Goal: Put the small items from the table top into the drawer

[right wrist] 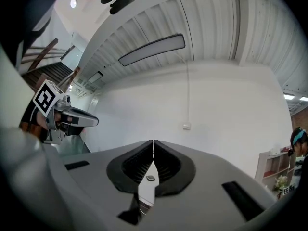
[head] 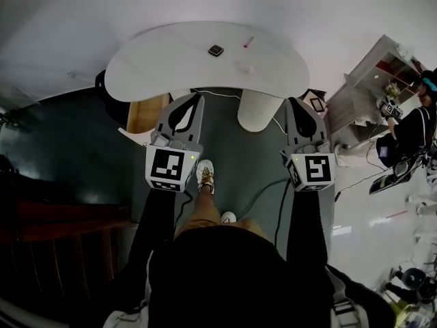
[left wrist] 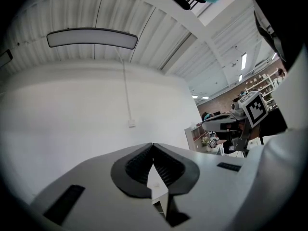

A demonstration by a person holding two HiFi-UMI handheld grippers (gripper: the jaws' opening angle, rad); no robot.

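The left gripper [head: 199, 98] and right gripper [head: 295, 102] hover before the table [head: 157, 63], fingers clenched empty.

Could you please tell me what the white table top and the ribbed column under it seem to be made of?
The white kidney-shaped table top looks like matte painted or laminated board: even colour, no grain. The white ribbed cylindrical column beneath it could be moulded plastic or painted wood, given its fine vertical ribs.

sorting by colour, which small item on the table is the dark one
The square item near the middle of the table. The thin stick beside it is reddish, and the third item is pale.
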